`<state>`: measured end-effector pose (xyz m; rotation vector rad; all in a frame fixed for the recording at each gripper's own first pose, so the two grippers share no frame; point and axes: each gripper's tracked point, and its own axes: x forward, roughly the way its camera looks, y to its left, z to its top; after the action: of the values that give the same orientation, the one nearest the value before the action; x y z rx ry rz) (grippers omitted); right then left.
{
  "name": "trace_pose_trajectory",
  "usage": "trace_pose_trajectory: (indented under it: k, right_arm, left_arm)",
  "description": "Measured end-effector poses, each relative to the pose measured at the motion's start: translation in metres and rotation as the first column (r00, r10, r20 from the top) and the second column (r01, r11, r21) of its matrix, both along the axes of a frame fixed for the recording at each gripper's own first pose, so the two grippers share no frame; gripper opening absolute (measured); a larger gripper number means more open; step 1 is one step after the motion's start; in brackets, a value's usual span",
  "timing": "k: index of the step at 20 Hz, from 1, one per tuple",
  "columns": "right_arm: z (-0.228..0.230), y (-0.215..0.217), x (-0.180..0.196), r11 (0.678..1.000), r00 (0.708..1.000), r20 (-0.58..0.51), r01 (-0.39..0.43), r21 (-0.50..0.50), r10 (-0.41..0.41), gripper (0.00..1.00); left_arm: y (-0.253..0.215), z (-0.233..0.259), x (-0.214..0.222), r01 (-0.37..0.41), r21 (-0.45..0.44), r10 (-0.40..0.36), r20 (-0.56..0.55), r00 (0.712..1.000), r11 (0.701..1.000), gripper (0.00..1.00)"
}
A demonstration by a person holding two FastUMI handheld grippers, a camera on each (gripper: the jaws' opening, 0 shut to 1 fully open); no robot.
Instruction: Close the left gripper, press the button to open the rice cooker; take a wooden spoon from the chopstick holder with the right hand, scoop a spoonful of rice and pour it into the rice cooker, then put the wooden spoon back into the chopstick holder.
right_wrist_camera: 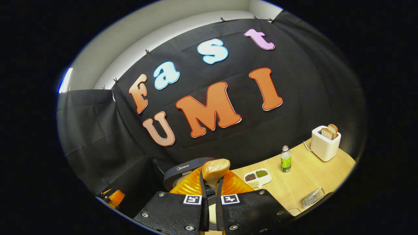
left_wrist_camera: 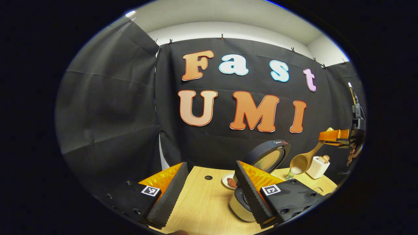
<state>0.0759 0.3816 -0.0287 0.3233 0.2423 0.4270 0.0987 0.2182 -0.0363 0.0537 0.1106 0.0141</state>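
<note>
In the left gripper view, the open rice cooker [left_wrist_camera: 258,176] is placed at lower centre on the table [left_wrist_camera: 202,202], a plate [left_wrist_camera: 228,181] just left of it, the toaster [left_wrist_camera: 317,166] at right. The wooden spoon [left_wrist_camera: 302,160] is held between them.

Wooden table [right_wrist_camera: 303,182] bears rice cooker [left_wrist_camera: 243,204], toaster [right_wrist_camera: 325,143], bottle [right_wrist_camera: 285,160], divided dish [right_wrist_camera: 258,178], small plate [left_wrist_camera: 228,181]

- A staged recording booth rather than a real kitchen: black cloth [right_wrist_camera: 98,130], clipped along its top edge, hangs as walls beneath a plain white wall.
- Kitchen props sit on a light wooden table [right_wrist_camera: 303,182]: rice cooker [left_wrist_camera: 269,156], white toaster [right_wrist_camera: 325,143] holding bread, small bottle [right_wrist_camera: 285,159], sectioned tray of grains [right_wrist_camera: 258,177].
</note>
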Motion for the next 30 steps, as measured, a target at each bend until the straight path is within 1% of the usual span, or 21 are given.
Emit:
trace_pose_trajectory:
  k: [7,13,17,20,22,25,26,27,28,30]
  right_arm:
    - [-0.006,0.008,-0.001,0.999,1.000,0.008,-0.009,-0.036,0.010,0.07]
    - [-0.012,0.014,-0.002,0.994,1.000,0.018,-0.015,-0.104,0.017,0.07]
    - [-0.016,0.020,-0.003,0.982,0.999,0.043,-0.021,-0.187,0.029,0.07]
    - [-0.021,0.029,-0.008,0.978,0.997,0.038,-0.053,-0.201,0.062,0.07]
    - [-0.026,0.032,-0.009,0.971,0.996,0.039,-0.064,-0.231,0.075,0.07]
    - [-0.031,0.030,-0.010,0.954,0.996,0.055,-0.046,-0.297,0.066,0.07]
    - [-0.033,0.032,-0.011,0.947,0.996,0.061,-0.047,-0.318,0.070,0.07]
    - [-0.033,0.034,-0.011,0.942,0.995,0.067,-0.052,-0.331,0.078,0.07]
    - [-0.033,0.038,-0.014,0.940,0.993,0.072,-0.061,-0.336,0.090,0.07]
    - [-0.034,0.045,-0.020,0.936,0.989,0.074,-0.095,-0.338,0.127,0.07]
  left_arm:
    - [0.004,0.001,0.001,-0.004,-0.002,0.004,0.001,1.000,1.000,0.94]
    - [0.009,-0.002,0.001,-0.012,0.006,0.012,-0.004,1.000,1.000,0.94]
    - [0.008,-0.003,0.001,-0.009,0.002,0.009,-0.004,1.000,1.000,0.94]
    - [0.009,-0.006,0.002,-0.009,0.001,0.009,-0.008,1.000,1.000,0.94]
    - [0.010,-0.006,0.002,-0.012,0.000,0.012,-0.010,1.000,1.000,0.94]
    - [0.009,-0.008,0.001,-0.010,-0.002,0.010,-0.012,1.000,1.000,0.94]
    - [0.009,-0.007,0.000,-0.009,-0.003,0.009,-0.011,1.000,1.000,0.97]
    - [0.010,-0.006,0.000,-0.008,-0.002,0.008,-0.010,1.000,1.000,0.97]
    - [0.010,-0.007,0.000,-0.010,0.000,0.010,-0.009,1.000,1.000,0.94]
    - [0.010,-0.008,-0.001,-0.011,0.002,0.011,-0.011,1.000,1.000,0.94]
